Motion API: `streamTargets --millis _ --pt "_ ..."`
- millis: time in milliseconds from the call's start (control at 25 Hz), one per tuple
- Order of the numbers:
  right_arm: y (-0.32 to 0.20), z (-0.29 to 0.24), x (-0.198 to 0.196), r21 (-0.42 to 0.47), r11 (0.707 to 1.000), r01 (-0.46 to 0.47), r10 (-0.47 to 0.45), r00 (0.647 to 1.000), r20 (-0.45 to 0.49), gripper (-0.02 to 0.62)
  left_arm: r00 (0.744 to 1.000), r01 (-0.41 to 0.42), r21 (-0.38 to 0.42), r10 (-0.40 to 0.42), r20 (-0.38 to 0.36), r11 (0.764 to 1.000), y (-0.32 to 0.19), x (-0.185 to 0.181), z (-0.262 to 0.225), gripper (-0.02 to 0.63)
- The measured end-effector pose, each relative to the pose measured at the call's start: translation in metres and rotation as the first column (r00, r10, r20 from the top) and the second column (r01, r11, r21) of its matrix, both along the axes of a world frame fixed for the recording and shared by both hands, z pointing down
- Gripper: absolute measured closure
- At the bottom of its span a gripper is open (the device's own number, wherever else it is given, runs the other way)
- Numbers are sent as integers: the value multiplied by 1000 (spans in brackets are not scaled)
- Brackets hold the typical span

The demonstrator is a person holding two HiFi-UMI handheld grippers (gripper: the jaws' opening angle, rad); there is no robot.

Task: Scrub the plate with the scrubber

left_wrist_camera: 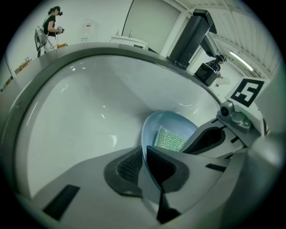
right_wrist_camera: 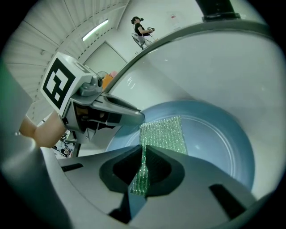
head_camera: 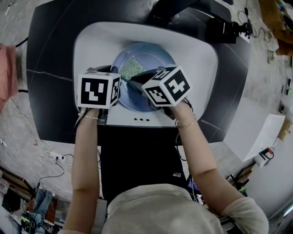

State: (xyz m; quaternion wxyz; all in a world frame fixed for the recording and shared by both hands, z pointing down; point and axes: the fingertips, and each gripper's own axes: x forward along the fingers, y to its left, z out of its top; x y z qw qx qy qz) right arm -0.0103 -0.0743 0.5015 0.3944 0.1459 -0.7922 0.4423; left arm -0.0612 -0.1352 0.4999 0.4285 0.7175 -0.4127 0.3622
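Clamping the plate (right_wrist_camera: 223,143) by its near-left rim with the left gripper (left_wrist_camera: 146,170): jaws pressed onto the rim, one pad inside, one outside. Pinching the scrubber (right_wrist_camera: 164,133) by one thin edge in the right gripper (right_wrist_camera: 144,170), jaws squeezed together on the green mesh, with the rest of the pad laid on the plate's left-centre face. Working inside the white sink (head_camera: 89,43), plate at the middle of the head view. Can't tell whether flat or slightly tipped.

Judging this as mid-scrub. Can't see soil or coverage from here.

For a clean stroke:
- Press the pad flat, not on its edge.
- Expect the mesh to fold or slip out under a hard drag, given the thin pinch. Use short overlapping passes at moderate pressure.
- Work toward the right and upper part of the plate in the head view, where the blue face shows bare.
- Brace firmly with the left clamp. Watch for the plate pivoting about that small rim grip if shoved sideways.

Edges and room:
- Tight at the left: right jaws just beside the left gripper's fingers. Avoid sweeping further that way.
- Open plate face to the right and top.
- Sink wall near all round the plate, so stop strokes at the rim.
- Dark fixture (head_camera: 174,7) at the top edge, well apart from the plate.
- Dark counter (head_camera: 46,68) outside the sink, not in play.
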Motion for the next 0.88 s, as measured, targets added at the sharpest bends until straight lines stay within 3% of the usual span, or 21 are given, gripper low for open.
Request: streamTargets --millis 480,880 --pt "-33 8 26 30 996 -88 90 995 -38 558 1000 -6 1 6 15 1000 2 0 2 566" --pt "-28 12 63 8 987 -159 159 984 -84 558 1000 -2 -2 2 15 1000 2 -1 3 566"
